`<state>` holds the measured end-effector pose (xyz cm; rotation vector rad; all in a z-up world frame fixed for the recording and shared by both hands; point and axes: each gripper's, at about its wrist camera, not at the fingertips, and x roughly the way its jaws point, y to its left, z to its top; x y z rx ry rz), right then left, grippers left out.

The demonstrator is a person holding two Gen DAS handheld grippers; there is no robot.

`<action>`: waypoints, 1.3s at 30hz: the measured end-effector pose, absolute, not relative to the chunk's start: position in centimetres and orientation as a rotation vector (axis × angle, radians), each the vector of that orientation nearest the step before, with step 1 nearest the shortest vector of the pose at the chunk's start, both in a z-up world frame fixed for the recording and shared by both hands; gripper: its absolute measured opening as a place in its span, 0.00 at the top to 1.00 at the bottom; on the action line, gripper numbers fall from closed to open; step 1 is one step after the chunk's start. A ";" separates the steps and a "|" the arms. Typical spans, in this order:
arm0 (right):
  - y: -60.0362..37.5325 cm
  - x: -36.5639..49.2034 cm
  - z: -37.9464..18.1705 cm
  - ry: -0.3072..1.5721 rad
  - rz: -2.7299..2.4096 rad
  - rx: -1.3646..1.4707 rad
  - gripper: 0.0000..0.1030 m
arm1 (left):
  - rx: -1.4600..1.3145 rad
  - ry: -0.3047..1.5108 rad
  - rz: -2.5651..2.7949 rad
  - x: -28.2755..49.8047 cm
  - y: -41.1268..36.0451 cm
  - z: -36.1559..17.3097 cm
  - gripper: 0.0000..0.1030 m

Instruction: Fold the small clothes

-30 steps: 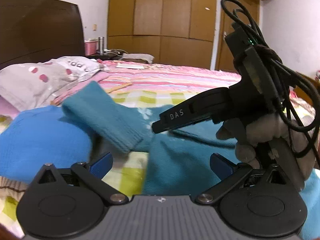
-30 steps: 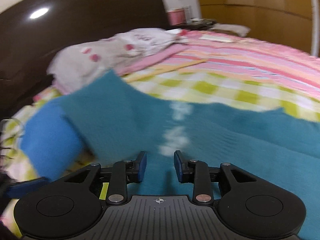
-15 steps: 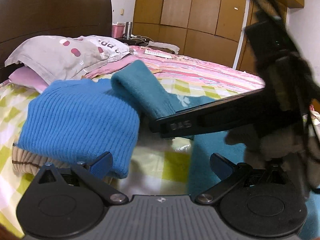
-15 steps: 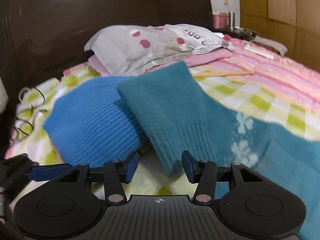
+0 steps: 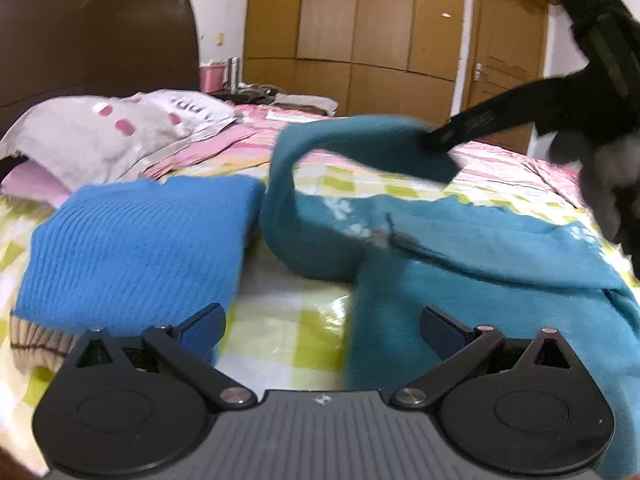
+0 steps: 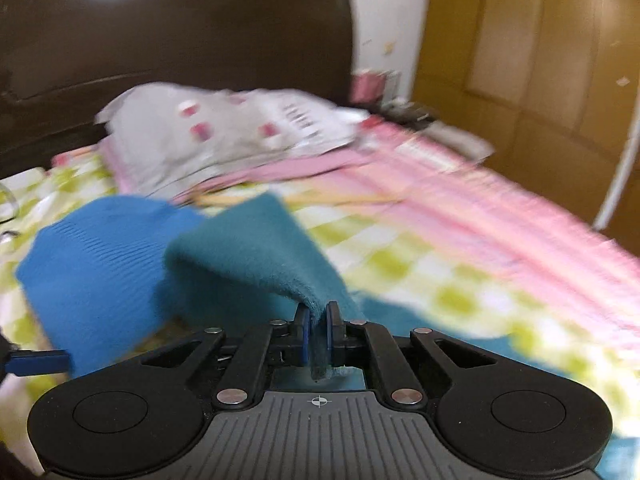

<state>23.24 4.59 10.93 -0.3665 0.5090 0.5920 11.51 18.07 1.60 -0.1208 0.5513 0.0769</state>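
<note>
Right wrist: right gripper (image 6: 317, 322) fingers now clenched on teal sleeve (image 6: 256, 256), lifted.

The teal sweater (image 5: 460, 248) looks fuzzy cloth, the blue sweater (image 5: 132, 240) ribbed knit, the headboard (image 6: 180, 40) glossy dark wood.

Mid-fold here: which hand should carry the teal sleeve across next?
Right. Its tongs already pinch the teal sleeve, lifted off the bed. The left tongs hang open and empty.
</note>
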 end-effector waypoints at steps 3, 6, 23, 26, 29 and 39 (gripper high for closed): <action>0.6 23.8 12.6 0.461 0.494 -0.389 0.94 | -0.105 0.541 0.040 11.6 16.6 2.0 0.00; -3.3 24.3 13.5 0.432 0.409 -0.405 0.94 | -0.088 0.534 0.000 11.6 14.8 2.3 0.00; -15.7 23.9 0.6 0.596 0.217 -0.461 0.87 | 0.120 0.619 -0.107 12.1 6.6 1.0 0.00; -16.1 23.2 0.9 0.613 0.233 -0.410 0.80 | 0.147 0.630 -0.121 11.2 6.3 1.1 0.00; -17.7 21.8 2.3 0.634 0.251 -0.293 0.68 | 0.153 0.634 -0.131 10.7 6.4 1.4 0.00; -23.3 22.0 3.0 0.753 0.244 0.351 0.68 | 0.121 0.598 -0.129 10.8 6.2 2.4 0.00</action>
